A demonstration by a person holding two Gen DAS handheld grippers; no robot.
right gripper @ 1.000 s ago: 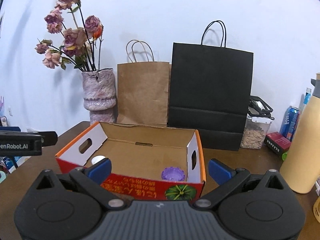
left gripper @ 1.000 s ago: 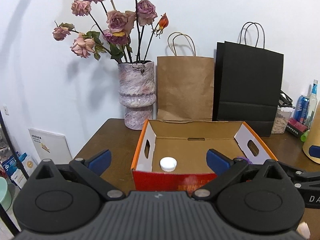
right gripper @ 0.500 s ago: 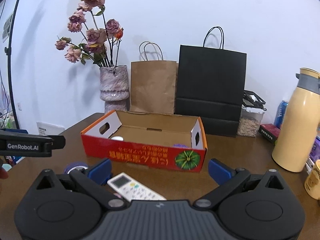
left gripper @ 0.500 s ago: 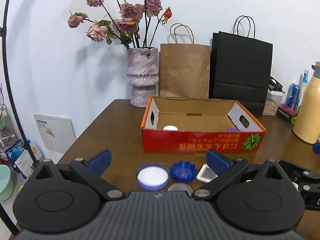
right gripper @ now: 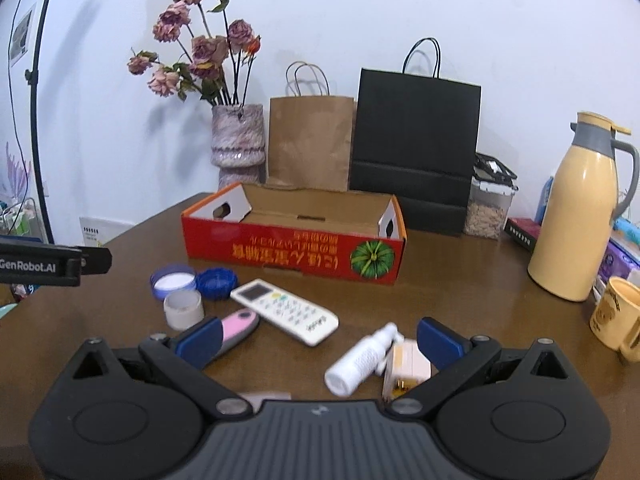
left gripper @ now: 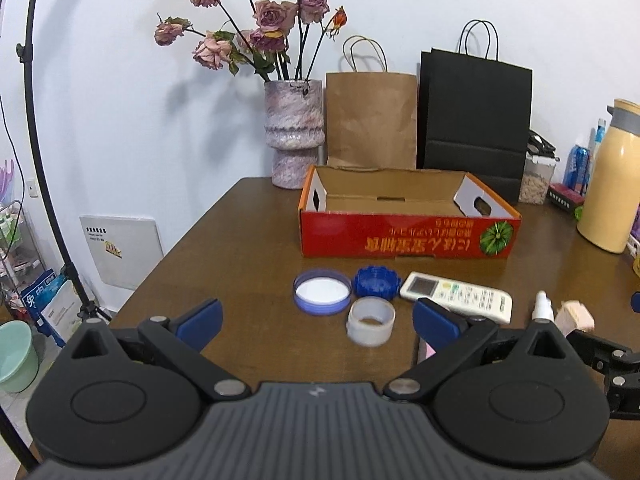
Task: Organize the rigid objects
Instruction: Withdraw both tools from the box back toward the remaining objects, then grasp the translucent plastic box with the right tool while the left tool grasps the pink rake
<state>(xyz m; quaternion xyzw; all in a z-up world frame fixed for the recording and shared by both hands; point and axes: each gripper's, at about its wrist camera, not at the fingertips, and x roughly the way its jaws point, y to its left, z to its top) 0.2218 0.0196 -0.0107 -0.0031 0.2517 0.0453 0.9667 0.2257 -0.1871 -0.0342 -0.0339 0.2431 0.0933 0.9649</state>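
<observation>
A red cardboard box [left gripper: 404, 238] [right gripper: 296, 256] stands open-topped on the brown table. In front of it lie a purple lid [left gripper: 322, 291] [right gripper: 173, 280], a blue ridged cap [left gripper: 376, 282] [right gripper: 216, 282], a white tape roll [left gripper: 371, 326] [right gripper: 183, 309], a white remote [left gripper: 456, 295] [right gripper: 286, 311], a pink-and-grey device [right gripper: 238, 330], a white spray bottle [right gripper: 362, 360] [left gripper: 543, 308] and a small tan box [right gripper: 406, 370] [left gripper: 576, 318]. My left gripper [left gripper: 316, 320] is open above the tape roll, holding nothing. My right gripper [right gripper: 320, 338] is open over the spray bottle, empty.
A vase of dried roses [left gripper: 294, 132], a brown paper bag [left gripper: 370, 120] and a black bag [left gripper: 474, 120] stand behind the box. A yellow thermos [right gripper: 576, 216], a mug [right gripper: 616, 314] and a grain jar [right gripper: 490, 208] crowd the right side. A light stand [left gripper: 44, 160] rises at left.
Both grippers have pulled back from over the box toward the table's near side. The loose objects in front of the box have come into view; the box's contents are hidden now.
</observation>
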